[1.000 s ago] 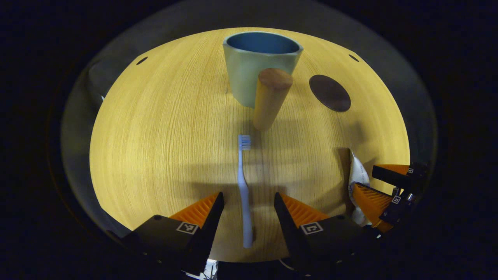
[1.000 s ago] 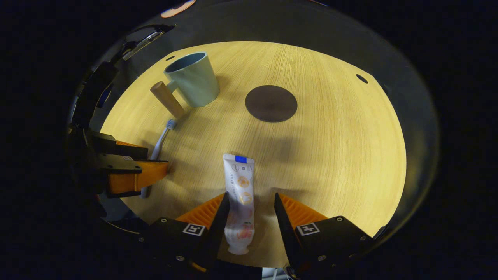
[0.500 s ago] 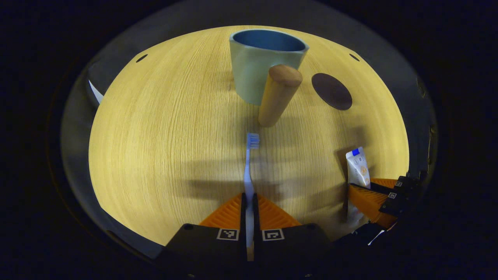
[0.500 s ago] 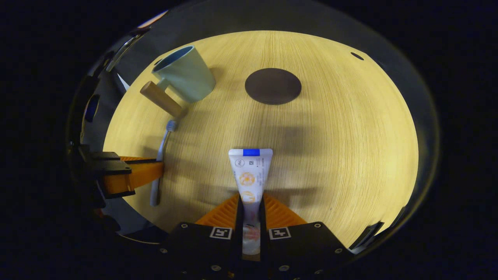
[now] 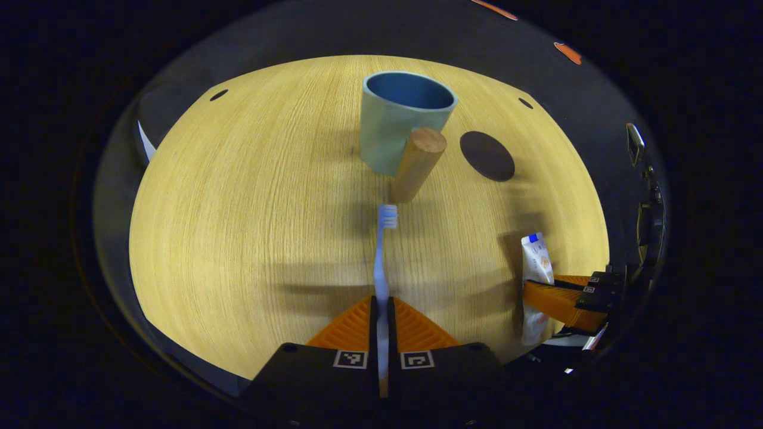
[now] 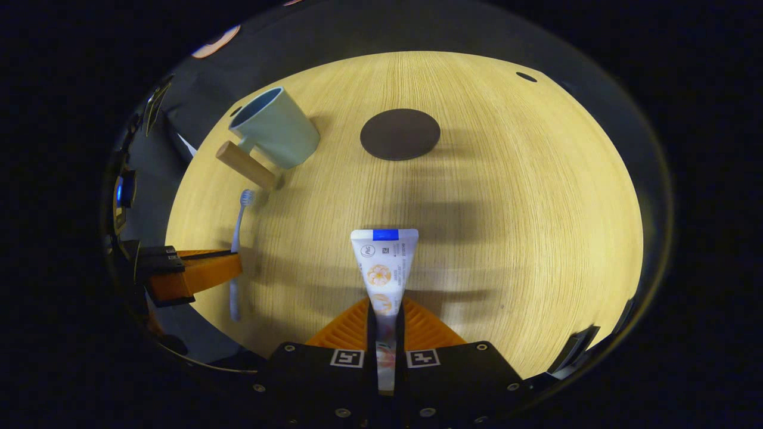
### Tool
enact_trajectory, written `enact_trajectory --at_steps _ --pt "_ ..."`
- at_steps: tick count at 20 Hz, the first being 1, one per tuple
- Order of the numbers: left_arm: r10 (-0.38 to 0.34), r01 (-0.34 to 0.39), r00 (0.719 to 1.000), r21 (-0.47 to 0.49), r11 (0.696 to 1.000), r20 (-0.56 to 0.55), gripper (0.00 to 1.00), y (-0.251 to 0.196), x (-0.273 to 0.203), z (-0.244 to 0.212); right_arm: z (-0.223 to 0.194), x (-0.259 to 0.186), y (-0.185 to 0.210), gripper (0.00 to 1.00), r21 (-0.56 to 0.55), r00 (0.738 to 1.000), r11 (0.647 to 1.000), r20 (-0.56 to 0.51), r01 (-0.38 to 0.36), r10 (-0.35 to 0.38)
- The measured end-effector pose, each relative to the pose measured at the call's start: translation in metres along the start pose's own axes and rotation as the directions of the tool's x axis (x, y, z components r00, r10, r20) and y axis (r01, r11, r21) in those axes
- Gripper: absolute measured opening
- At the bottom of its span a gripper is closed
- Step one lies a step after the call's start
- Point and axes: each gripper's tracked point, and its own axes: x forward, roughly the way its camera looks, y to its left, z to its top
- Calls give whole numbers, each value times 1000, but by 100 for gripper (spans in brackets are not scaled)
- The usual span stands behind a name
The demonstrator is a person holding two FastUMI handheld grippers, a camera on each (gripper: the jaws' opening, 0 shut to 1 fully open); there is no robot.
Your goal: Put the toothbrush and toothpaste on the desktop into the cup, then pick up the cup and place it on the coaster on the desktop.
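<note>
A: What are the claws doing?

B: The left gripper (image 5: 380, 310) is clamping the toothbrush (image 5: 382, 256) by its handle, bristles pointing toward the cup (image 5: 398, 121). The right gripper (image 6: 385, 316) is pinching the toothpaste (image 6: 383, 262) near its lower end, the flat crimped end pointing out ahead.

A: And where is everything sitting?

B: Taking the cup as the landmark: it is standing upright on the desktop (image 5: 250, 196), its wooden handle (image 5: 417, 164) sticking out toward the brush head. The coaster (image 6: 400, 133) is lying near the cup, on the side away from the handle, bare. The brush head is hovering just short of the handle's tip.

A: How should the drop go?

B: I'm judging here: each item is probably needing to go above the rim, tilted upright, brush first. Coming in over the open mouth, clear of that handle, is mattering most. The tube looks soft, so letting go low inside the cup is looking safer.
</note>
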Motion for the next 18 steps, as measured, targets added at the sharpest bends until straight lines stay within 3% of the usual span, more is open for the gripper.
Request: enact_trajectory --at_steps 4,7,18 --pt "-29 28 994 11 1000 108 6 -5 -4 24 7 -8 -1 12 -11 1000 1000 28 -3 3" --pt "-60 56 973 26 998 222 6 -3 -12 51 17 -20 -7 12 -19 999 1000 51 4 -3" --pt "-64 36 838 62 997 543 6 2 -19 141 41 -43 -8 12 -55 988 999 152 -4 12"
